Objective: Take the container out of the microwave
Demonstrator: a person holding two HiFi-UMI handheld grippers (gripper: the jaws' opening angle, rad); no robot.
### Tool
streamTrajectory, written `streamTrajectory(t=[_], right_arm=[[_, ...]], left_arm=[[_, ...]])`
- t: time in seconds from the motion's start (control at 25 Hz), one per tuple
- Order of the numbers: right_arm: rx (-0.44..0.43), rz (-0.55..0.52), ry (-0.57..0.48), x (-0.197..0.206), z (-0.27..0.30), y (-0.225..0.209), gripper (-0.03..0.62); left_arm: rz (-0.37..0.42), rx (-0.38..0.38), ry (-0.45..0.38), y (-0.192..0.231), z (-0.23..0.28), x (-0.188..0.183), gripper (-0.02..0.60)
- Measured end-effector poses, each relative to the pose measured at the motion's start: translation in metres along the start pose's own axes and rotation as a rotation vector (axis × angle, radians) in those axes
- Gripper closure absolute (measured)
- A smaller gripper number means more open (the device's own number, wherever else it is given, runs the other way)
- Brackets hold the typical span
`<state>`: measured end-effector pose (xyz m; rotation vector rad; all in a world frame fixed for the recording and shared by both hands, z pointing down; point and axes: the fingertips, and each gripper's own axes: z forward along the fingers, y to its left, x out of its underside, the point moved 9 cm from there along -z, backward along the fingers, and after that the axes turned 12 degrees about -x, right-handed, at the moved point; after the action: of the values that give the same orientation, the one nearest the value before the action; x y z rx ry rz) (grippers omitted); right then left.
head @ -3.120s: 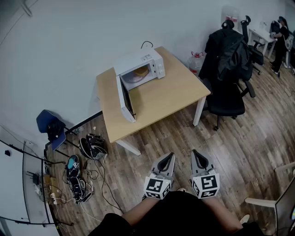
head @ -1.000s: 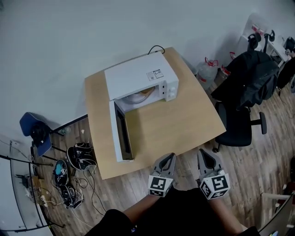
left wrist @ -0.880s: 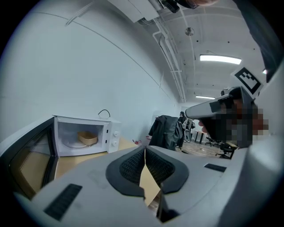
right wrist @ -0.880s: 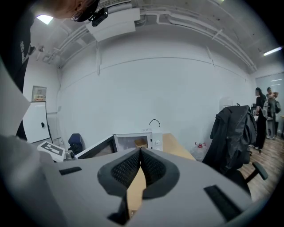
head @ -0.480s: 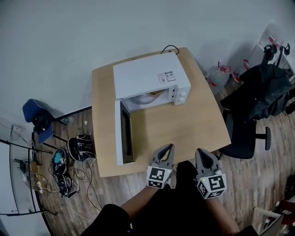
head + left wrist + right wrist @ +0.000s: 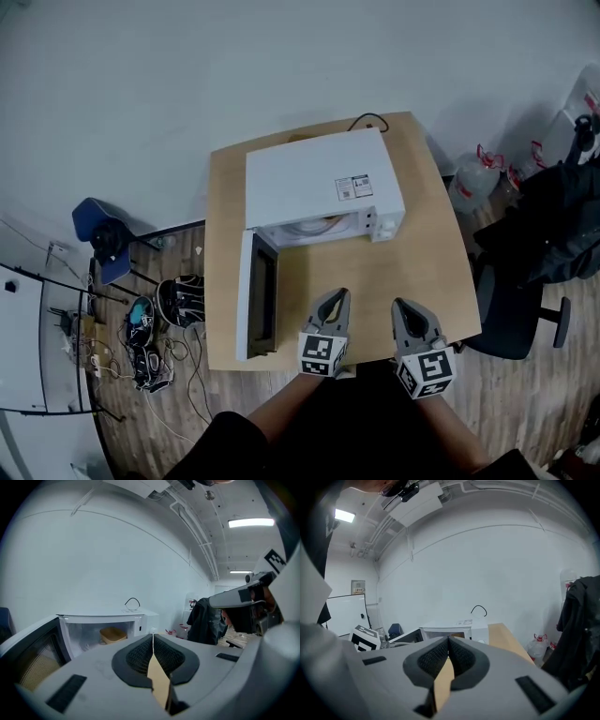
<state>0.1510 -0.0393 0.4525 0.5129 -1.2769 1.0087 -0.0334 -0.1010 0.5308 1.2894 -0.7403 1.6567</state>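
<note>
A white microwave (image 6: 319, 187) stands at the back of a wooden table (image 6: 412, 272), its door (image 6: 255, 295) swung open toward me on the left. Inside the cavity sits a tan container (image 6: 113, 634), also glimpsed in the head view as the container (image 6: 323, 223). My left gripper (image 6: 333, 298) and right gripper (image 6: 403, 307) hover side by side over the table's near edge, both shut and empty, pointing at the microwave (image 6: 103, 625). In the right gripper view the microwave (image 6: 450, 630) lies ahead, left of centre, past the shut right gripper (image 6: 448, 639).
A black office chair draped with a jacket (image 6: 553, 244) stands right of the table, water bottles (image 6: 473, 178) behind it. Shoes and cables (image 6: 155, 323) litter the floor at left, near a blue chair (image 6: 108, 239). The grey wall runs behind the table.
I have walked up to the table: the microwave and table have come much closer, and both grippers now reach over the table's near edge, still shut.
</note>
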Motion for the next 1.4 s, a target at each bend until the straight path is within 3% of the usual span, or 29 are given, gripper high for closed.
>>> streamTrajectory(t=[0.84, 1.4], right_arm=[[-0.167, 0.028, 0.066, -0.013, 0.065, -0.094, 0.534], [-0.152, 0.072, 0.113, -0.009, 0.089, -0.143, 0.534]], left_arm=[[0.077, -0.130, 0.077, 0.034, 0.157, 0.009, 0.564], [0.139, -0.154, 0.150, 0.060, 0.230, 0.026, 0.483]])
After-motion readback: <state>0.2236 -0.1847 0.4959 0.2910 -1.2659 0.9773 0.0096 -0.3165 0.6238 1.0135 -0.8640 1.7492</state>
